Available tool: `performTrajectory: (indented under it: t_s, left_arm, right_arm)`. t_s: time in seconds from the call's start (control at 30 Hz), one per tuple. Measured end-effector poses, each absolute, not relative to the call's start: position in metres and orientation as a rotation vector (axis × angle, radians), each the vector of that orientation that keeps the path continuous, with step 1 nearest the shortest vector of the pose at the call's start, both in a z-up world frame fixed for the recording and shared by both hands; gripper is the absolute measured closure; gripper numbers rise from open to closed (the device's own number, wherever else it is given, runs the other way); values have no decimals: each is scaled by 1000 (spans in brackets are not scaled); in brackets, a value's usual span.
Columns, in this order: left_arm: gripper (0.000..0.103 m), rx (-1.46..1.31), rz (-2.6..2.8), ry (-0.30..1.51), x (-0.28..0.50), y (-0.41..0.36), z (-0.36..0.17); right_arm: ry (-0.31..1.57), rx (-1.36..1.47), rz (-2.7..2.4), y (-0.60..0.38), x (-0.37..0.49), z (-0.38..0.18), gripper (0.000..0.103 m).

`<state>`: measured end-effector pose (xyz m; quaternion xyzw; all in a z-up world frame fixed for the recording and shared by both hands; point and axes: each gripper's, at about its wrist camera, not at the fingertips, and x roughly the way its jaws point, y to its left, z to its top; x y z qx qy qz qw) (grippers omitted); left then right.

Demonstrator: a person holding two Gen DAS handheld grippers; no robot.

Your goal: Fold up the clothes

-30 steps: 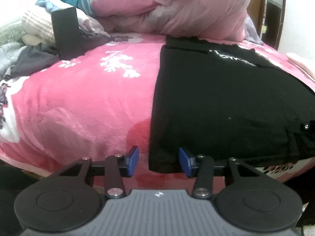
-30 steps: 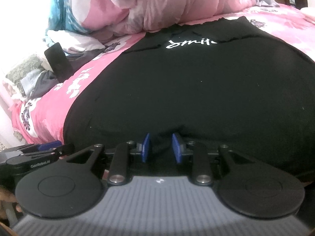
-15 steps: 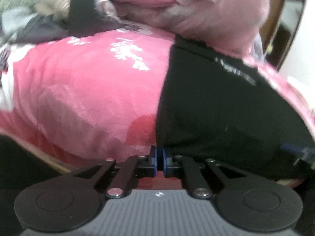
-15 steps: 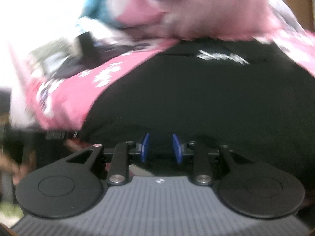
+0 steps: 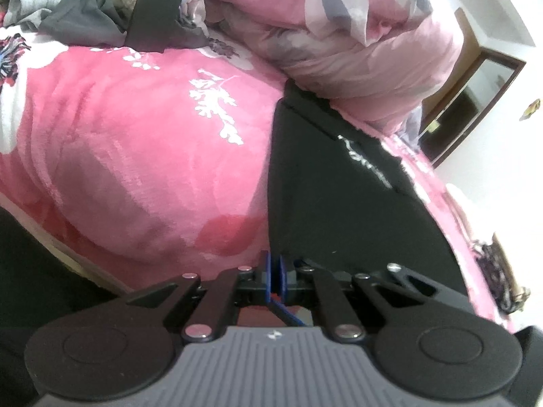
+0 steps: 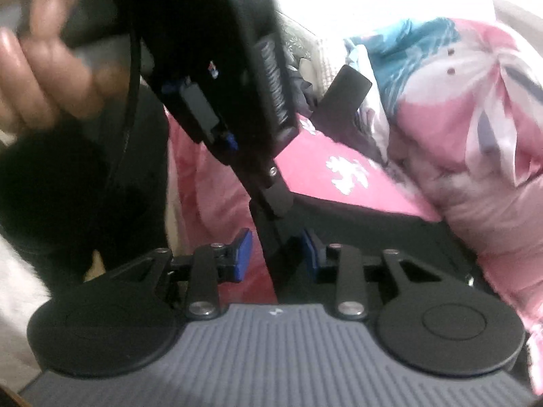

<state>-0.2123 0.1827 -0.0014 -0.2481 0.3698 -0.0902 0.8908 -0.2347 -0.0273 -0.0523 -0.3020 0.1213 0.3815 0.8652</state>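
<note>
A black T-shirt (image 5: 332,196) with white lettering lies on the pink floral blanket (image 5: 135,156). My left gripper (image 5: 275,273) is shut on the shirt's near left corner at the bed's front edge. In the right wrist view my right gripper (image 6: 275,254) is open, its blue pads (image 6: 243,251) apart, with a strip of the black shirt (image 6: 356,217) running up between them. The left gripper's body (image 6: 237,78) and the hand holding it (image 6: 44,68) fill the upper left of that view, close in front of my right gripper.
A pink and white duvet (image 5: 356,34) is heaped at the back of the bed. A pile of grey and white clothes (image 5: 78,6) and a black upright object (image 5: 159,10) lie at the back left. A dark-framed mirror (image 5: 475,91) stands by the white wall at right.
My left gripper closed on the shirt's near left corner and tilted. My right gripper opened wider and swung left, so the left gripper and hand now fill its view.
</note>
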Motion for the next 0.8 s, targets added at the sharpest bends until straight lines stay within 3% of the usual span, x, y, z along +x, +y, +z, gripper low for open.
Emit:
performTrajectory:
  t_s: [0.03,0.1,0.2,0.33,0.53,0.7,0.8]
  left_arm:
    - [97,-529,-194,767,-212,184,-1]
    - [97,-560,-207,773,-211,188,-3]
    - [91,-653,-232,787,-208,198,-10]
    - [62,-780,-243,820,-197,211,-22]
    - [54,-910,-286,863,-173,218,-40]
    - [58,-912,-346,913,-155,205,-51]
    - [83,-914,-360,926,-147,199,-57]
  right_arm:
    - [237,-657,803,-21,-235,-54,90]
    - [209,-693,811,-12,-235,-55,100]
    - [226,-642,807,-17,-232,-50,101]
    - [234,-617,794,-24,-234,-54,101]
    - [229,-612,804,-23,-234,-56,101]
    - [225,-601,818,-24,-229,-55,101]
    - [234,-579,826,-26,-228,-53,101]
